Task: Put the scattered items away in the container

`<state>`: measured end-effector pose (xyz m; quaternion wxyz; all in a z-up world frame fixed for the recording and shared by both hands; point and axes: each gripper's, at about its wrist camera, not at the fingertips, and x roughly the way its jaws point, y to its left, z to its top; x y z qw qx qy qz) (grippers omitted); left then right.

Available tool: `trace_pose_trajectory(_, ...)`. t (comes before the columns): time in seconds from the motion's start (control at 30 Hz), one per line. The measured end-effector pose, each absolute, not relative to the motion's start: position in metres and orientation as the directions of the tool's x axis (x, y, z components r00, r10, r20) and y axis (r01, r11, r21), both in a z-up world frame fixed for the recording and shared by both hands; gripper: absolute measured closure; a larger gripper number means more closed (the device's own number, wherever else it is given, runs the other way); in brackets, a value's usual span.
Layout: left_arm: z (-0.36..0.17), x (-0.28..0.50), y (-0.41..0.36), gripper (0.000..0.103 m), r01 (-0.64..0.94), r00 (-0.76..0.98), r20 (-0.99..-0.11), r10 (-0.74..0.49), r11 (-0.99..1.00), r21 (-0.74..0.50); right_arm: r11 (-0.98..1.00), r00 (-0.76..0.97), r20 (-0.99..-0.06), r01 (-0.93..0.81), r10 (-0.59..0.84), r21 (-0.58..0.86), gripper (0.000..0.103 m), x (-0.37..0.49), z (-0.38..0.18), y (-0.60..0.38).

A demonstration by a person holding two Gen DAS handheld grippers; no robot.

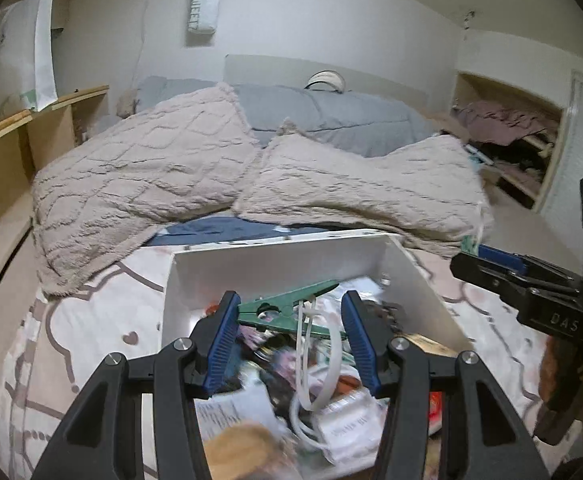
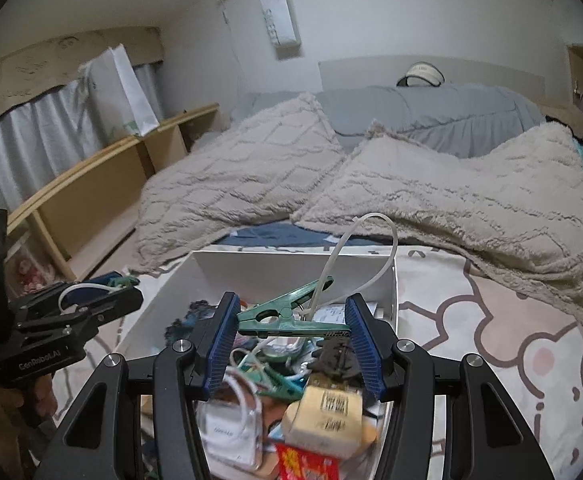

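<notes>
A white box (image 1: 279, 260) (image 2: 291, 264) sits on the bed, filled with small items: a green clothes peg (image 1: 287, 304) (image 2: 291, 312), a white cable (image 1: 311, 360) (image 2: 355, 248), paper packets and a beige barcoded pack (image 2: 327, 412). My left gripper (image 1: 289, 344) hangs open over the box, fingers astride the peg and cable. My right gripper (image 2: 291, 348) is open above the box too, empty. The right gripper also shows at the box's right in the left wrist view (image 1: 503, 272), and the left gripper at the box's left in the right wrist view (image 2: 91, 300), with a white loop near its tips.
Two beige fluffy pillows (image 1: 163, 176) (image 2: 451, 204) lie just behind the box, a grey duvet (image 1: 323, 112) beyond. The patterned pink-white sheet (image 2: 511, 340) surrounds the box. Wooden shelving (image 1: 11, 160) runs along the left; a wall niche with clothes (image 1: 507, 136) is at right.
</notes>
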<state>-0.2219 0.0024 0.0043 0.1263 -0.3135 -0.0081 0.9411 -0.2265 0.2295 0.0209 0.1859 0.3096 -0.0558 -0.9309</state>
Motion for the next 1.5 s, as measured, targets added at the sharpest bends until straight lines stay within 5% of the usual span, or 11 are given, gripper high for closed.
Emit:
trace_pose_trajectory(0.63, -0.042, -0.310, 0.014, 0.051, -0.190, -0.640, -0.740, 0.207, -0.976, -0.110, -0.967, -0.620, -0.750, 0.234, -0.230, 0.104, 0.048, -0.316, -0.030, 0.195)
trace_pose_trajectory(0.8, -0.053, -0.322, 0.010, 0.051, -0.167, -0.629, -0.756, 0.181, -0.981, -0.096, -0.961, -0.567, -0.776, 0.192, -0.275, 0.200, 0.048, -0.329, -0.040, 0.207)
trace_pose_trajectory(0.93, -0.060, -0.328, 0.005, 0.051, -0.142, -0.620, -0.768, 0.160, -0.986, -0.091, -0.966, -0.559, -0.788, 0.165, -0.257, 0.198, 0.028, -0.334, -0.047, 0.210)
trace_pose_trajectory(1.3, -0.063, -0.338, -0.005, 0.051, -0.089, -0.593, -0.792, 0.147, -0.989, -0.117, -0.968, -0.586, -0.772, 0.184, -0.247, 0.171, 0.022, -0.330, -0.044, 0.205)
trace_pose_trajectory(1.4, -0.063, -0.340, -0.008, 0.031, -0.055, -0.594, -0.797, 0.109, -0.994, -0.095, -0.967, -0.613, -0.750, 0.198, -0.248, 0.158, 0.022, -0.325, -0.037, 0.203)
trace_pose_trajectory(1.5, -0.061, -0.336, -0.007, 0.029, -0.062, -0.601, -0.792, 0.108, -0.994, -0.089, -0.966, -0.621, -0.743, 0.209, -0.250, 0.151, 0.022, -0.322, -0.032, 0.202)
